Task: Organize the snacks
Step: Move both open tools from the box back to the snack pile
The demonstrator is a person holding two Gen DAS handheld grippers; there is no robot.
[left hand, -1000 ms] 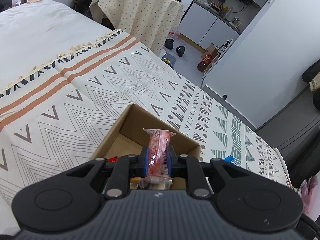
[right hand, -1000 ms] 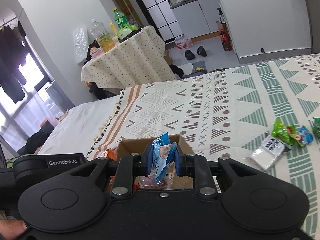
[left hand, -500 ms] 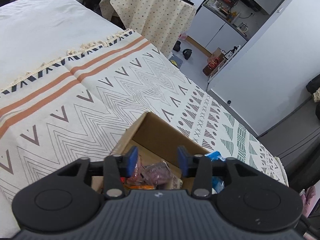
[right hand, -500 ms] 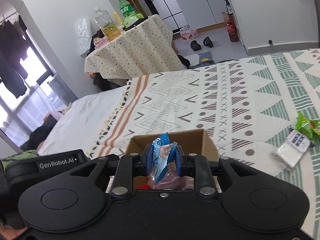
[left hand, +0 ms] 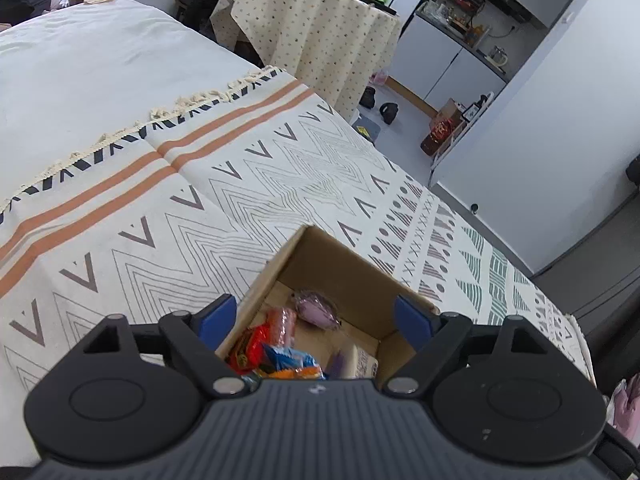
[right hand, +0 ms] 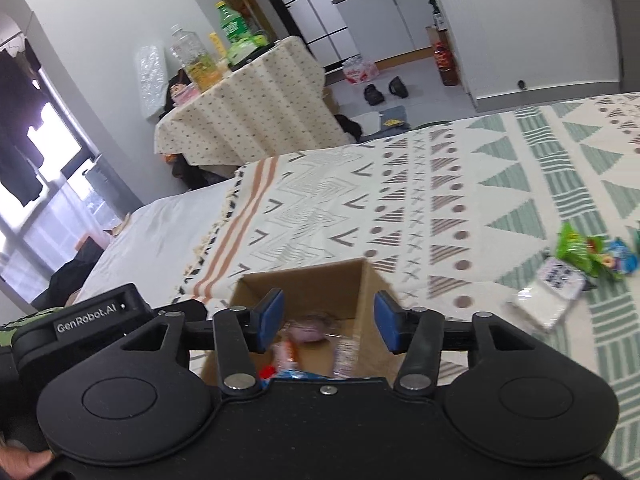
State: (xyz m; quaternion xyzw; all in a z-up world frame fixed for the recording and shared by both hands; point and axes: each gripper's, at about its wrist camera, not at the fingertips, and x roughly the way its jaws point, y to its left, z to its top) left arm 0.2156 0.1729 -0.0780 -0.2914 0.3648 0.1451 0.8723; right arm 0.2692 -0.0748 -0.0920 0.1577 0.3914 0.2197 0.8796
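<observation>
Both grippers, left gripper (left hand: 316, 318) and right gripper (right hand: 329, 322), hung over open brown cardboard box (left hand: 340, 258) on patterned bed blanket (left hand: 240, 184), jaws spread, empty. Wrapped snacks (left hand: 276, 340) lay inside box; green and white packets (right hand: 576, 264) waited near blanket's right edge, likely next.

A patterned blanket (left hand: 280, 184) covers the bed, beyond it a cloth-draped table (right hand: 248, 116), white cabinets (left hand: 436, 68) and bright window (right hand: 44, 152).

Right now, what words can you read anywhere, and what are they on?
"GenRobot.AI": on the black body of the left hand-held gripper, seen at the left in the right wrist view.
White packet on the blanket: dark print, too blurred to read.
Snack wrappers in the cardboard box: print too small to read.
</observation>
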